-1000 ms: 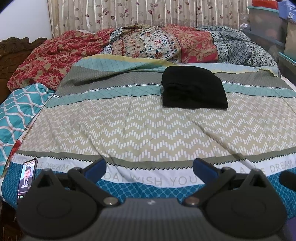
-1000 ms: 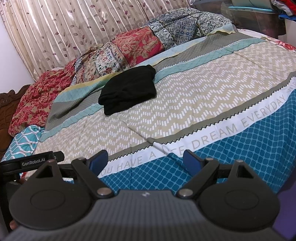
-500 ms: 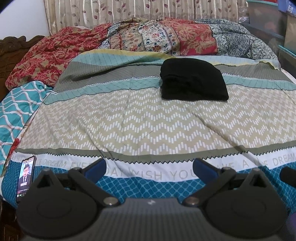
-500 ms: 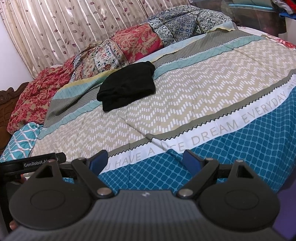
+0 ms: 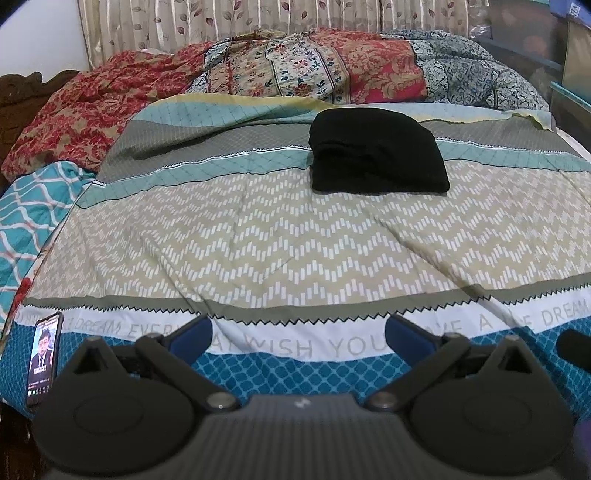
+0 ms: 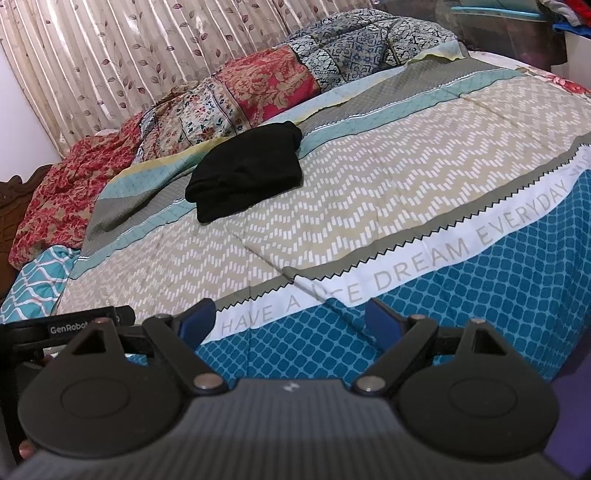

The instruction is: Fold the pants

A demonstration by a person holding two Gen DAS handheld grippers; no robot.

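We see the pants (image 5: 376,155), black and already folded into a thick bundle, lying far up the bedspread (image 5: 295,240) on its grey and teal bands, just short of the heaped quilt (image 5: 332,70) under the curtain (image 5: 221,18). They sit well apart from both tools.

We hold the left gripper (image 5: 298,334) low over the near edge, above the lettered white band; its blue fingers (image 5: 192,334) are spread wide with only bedspread between them. The pants lie ahead, slightly right of its centre line.

The right gripper (image 6: 290,320) hangs likewise at the near edge, fingers (image 6: 197,319) spread, nothing pinched. The pants (image 6: 247,170) lie far ahead and left of its gap.

A phone (image 5: 44,362), screen lit, rests at the bedspread's near left corner.
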